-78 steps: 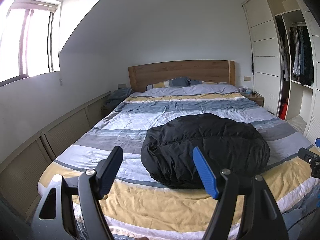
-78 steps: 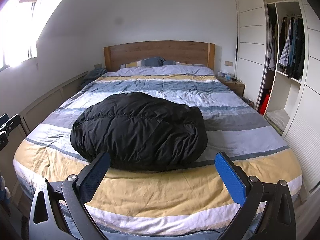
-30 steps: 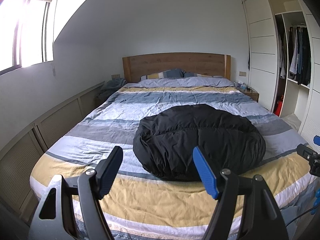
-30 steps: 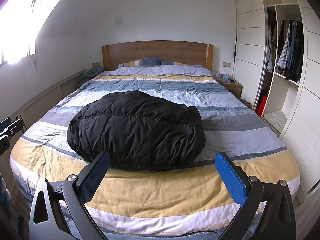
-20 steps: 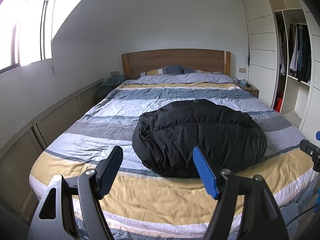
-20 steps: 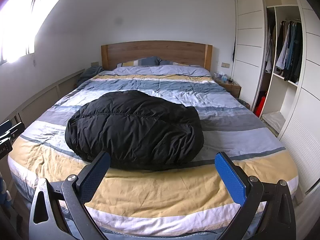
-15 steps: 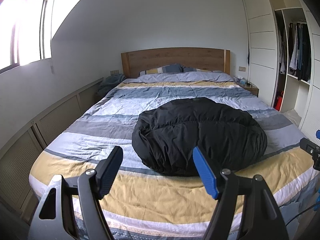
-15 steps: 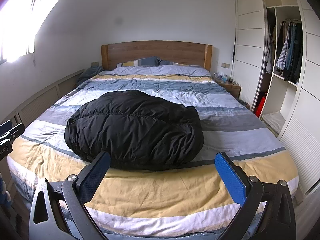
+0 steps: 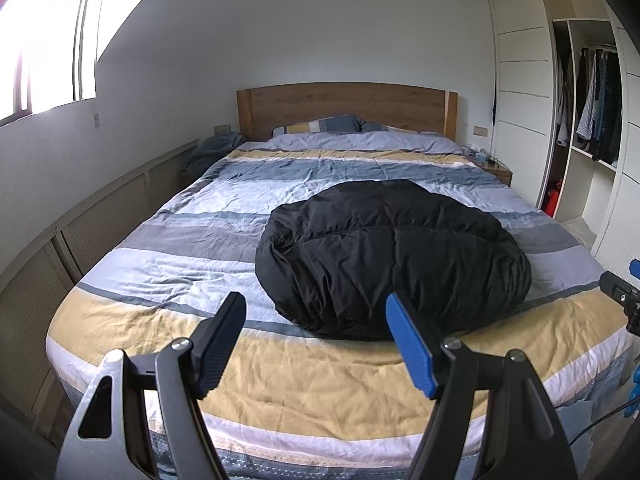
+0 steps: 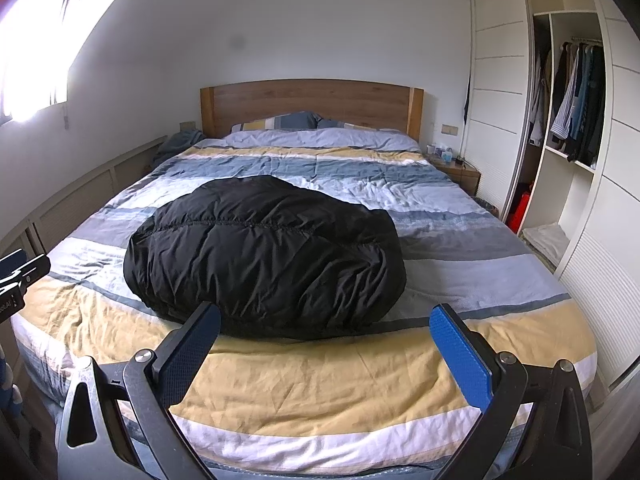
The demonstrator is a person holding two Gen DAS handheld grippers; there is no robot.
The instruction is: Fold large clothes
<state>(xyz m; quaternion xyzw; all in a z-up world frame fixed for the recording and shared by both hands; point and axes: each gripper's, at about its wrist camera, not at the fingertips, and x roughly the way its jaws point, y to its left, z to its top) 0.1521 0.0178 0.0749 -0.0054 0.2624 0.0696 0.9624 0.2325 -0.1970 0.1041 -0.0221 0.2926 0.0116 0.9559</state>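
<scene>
The left tool [image 9: 316, 336] is held wide apart with nothing in it, above the foot of the bed [image 9: 320, 380]. The right tool [image 10: 324, 340] is spread wide too, also bare. The puffy black coat [image 10: 264, 256] is bunched on the striped blanket [image 10: 360, 168], near both tools but untouched.

One black jacket [image 9: 392, 256], one bed [image 9: 320, 368], two tools [image 9: 316, 328] [image 10: 324, 340], and seemingly two pillows [image 9: 324, 125].
</scene>
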